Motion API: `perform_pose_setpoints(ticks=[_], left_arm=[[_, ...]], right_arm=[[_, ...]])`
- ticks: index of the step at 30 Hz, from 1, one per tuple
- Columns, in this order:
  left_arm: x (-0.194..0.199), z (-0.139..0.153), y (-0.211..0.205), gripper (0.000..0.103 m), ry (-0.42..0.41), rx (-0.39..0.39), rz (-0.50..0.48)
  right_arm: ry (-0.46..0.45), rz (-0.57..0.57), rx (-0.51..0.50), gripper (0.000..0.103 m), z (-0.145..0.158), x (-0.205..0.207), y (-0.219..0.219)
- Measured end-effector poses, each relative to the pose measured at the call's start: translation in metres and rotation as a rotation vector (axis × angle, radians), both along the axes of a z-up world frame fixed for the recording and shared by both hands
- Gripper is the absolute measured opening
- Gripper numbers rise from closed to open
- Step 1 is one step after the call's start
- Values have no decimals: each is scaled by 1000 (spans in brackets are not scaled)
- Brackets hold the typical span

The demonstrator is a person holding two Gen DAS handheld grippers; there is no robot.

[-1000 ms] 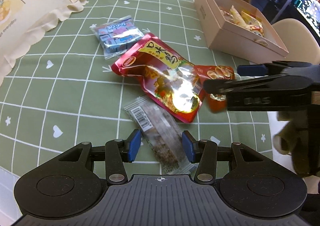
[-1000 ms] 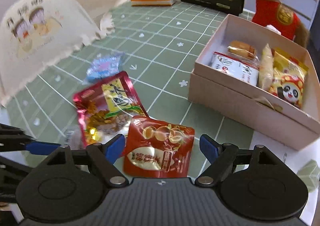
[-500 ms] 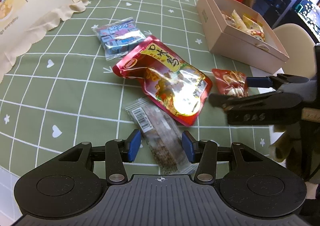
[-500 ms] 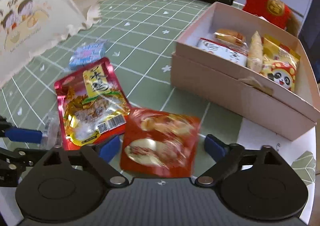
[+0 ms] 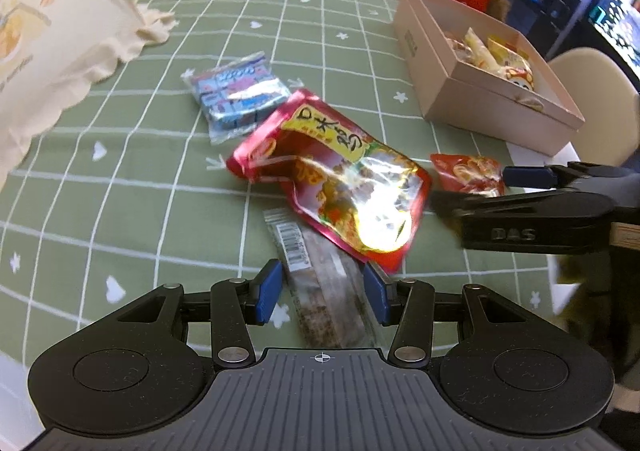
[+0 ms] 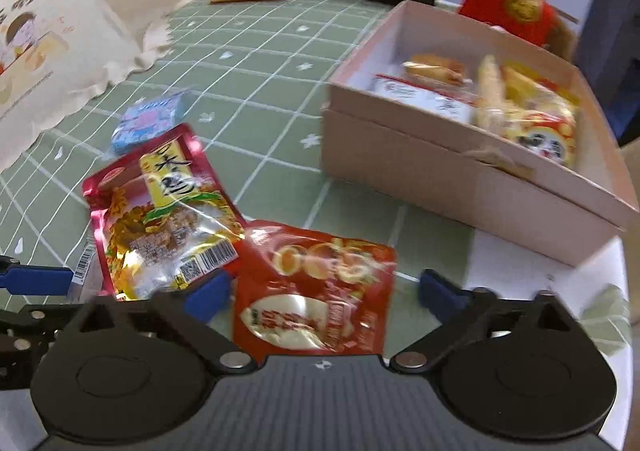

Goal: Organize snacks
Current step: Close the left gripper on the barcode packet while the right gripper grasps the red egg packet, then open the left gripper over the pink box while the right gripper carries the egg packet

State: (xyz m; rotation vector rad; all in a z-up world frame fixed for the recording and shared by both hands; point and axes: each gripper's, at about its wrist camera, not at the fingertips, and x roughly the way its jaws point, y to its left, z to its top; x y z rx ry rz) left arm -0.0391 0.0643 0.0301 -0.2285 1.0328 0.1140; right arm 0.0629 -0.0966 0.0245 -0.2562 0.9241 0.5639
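your open cardboard box (image 6: 460, 179) sits at two o'clock on the worktop (image 6: 260, 63) and already holds several wrapped snacks, among them a yellow panda-print bag (image 6: 544, 131) and a white packet (image 6: 424, 99). your right gripper (image 6: 324, 291) has just been closing its jaws, which stand apart around the red snack pouch (image 6: 316, 291) without pressing it. your left gripper (image 5: 324, 293) straddles the clear-wrapped bar (image 5: 320, 283), jaws half open and not touching it.

The left gripper (image 5: 323, 293), black with blue pads, points down with its jaws partly apart. The right gripper (image 6: 325, 293), at its three o'clock, has just been closing; its jaws stand wider apart.
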Motion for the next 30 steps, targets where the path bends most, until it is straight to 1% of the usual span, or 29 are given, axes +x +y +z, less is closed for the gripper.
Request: perform_pose_setpoints(ticks=[4,6,7,10,12,13,15,17,19,20,22,24,25,26,27,28,29,30], left_arm=[[4,-3,-4,51,-31,60,-29],[4,-3,-13,50,-28,99,-55],[2,-4,-18,50,-28,96,-79],[-7,-5,-40,50,-36,30,-174],[-14,-7,-57,50,-42,8,-237],[-16,-8,-66,50,-47,12,-255],[-16,-10,-81,51,-48,56,-268],[-11,-10,-91,57,-29,95,-281],[-4,-10,-96,64,-1,105,-298],[-2,-10,-98,65,9,108,-304],[0,-11,-100,66,20,114,-298],[1,-10,-101,63,27,117,-282],[-1,-10,-102,58,28,125,-268],[-3,-8,-101,46,27,135,-249],[-3,-7,-99,45,24,126,-230],[-3,-7,-94,45,23,80,-215],[-4,-5,-89,45,12,23,-201],[-4,-2,-86,45,-6,-17,-193]], right_arm=[[0,39,-20,76,5,-18,-27],[-15,55,-44,76,5,-29,-44],[-25,62,-48,76,5,-34,-53],[-40,72,-60,76,3,-47,-76],[-40,59,-64,77,1,-53,-88],[-36,53,-61,77,2,-54,-93],[-30,43,-58,77,2,-56,-102],[-22,31,-53,77,0,-56,-107],[-11,17,-42,77,0,-55,-111],[-9,10,-39,77,-1,-55,-112],[-10,-1,-32,77,-1,-57,-112],[-11,-6,-22,77,-2,-58,-113],[-14,-7,-19,77,-2,-59,-115],[-20,-8,-17,77,-1,-60,-116],[-27,-14,-13,77,1,-60,-118],[-32,-21,-6,77,4,-59,-120],[-36,-27,7,77,8,-58,-123],[-44,-32,24,77,15,-56,-127]])
